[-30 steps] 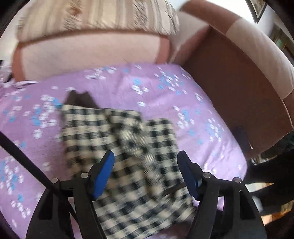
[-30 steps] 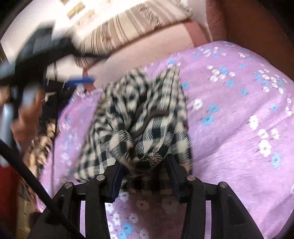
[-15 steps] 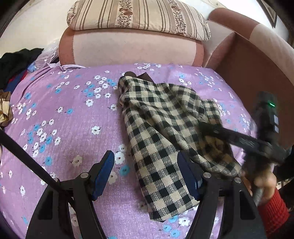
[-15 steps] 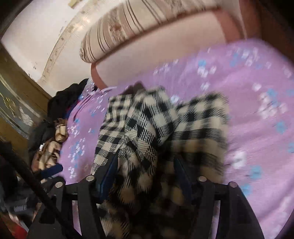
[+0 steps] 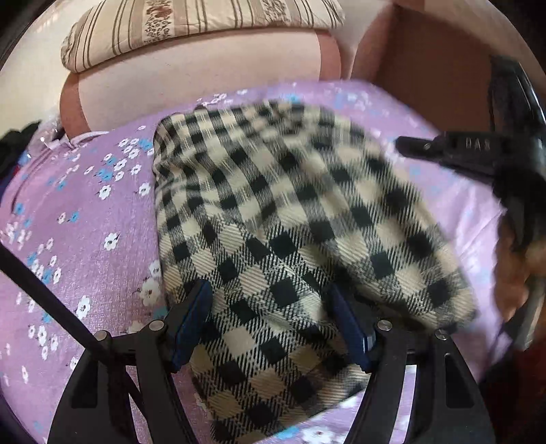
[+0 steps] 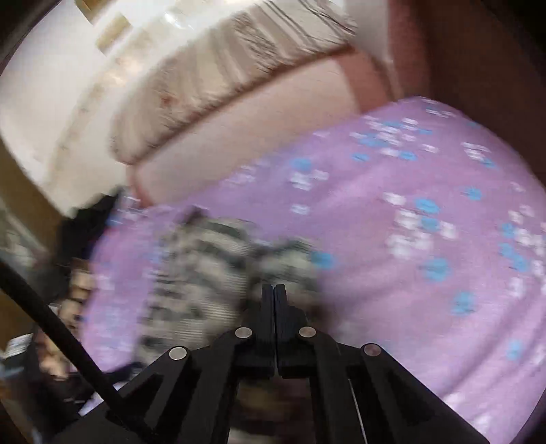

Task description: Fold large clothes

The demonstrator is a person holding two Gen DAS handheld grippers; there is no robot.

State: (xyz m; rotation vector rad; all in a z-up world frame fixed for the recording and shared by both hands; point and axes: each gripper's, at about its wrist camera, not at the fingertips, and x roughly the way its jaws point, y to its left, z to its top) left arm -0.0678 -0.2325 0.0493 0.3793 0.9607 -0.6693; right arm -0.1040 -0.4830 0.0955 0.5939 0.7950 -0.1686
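Nearest in the left wrist view, the left gripper (image 5: 273,322) stands with its blue-padded jaws wide, and the checked cloth (image 5: 290,218) now lies between and under them, where half a second ago the same jaws hung over bare sheet with the cloth off to one side; they have come down over the bundle but the pads do not look to press it. The right gripper (image 6: 274,297) has just been closing: its jaws, which a second ago bulged around a thick wad of the cloth, now meet flat with no gap, and in the right wrist view nothing shows between them, the cloth (image 6: 218,273) lying blurred just ahead and to the left of the tips. By my reading that means the right side has let the fold drop and pulled clear, so this fold is laid and the left jaws are placed to press or take the next edge. The cloth is a soft, thick woven stuff in black and cream checks, doubled into a rough oblong with rounded, puffy edges. It rests on the sheet (image 5: 85,218), a thin purple cover with a faint sheen, printed with small white and blue flowers. Beyond the jaws rises a smooth pink bolster (image 5: 204,78), and on top of it a plump striped pillow (image 5: 191,20).
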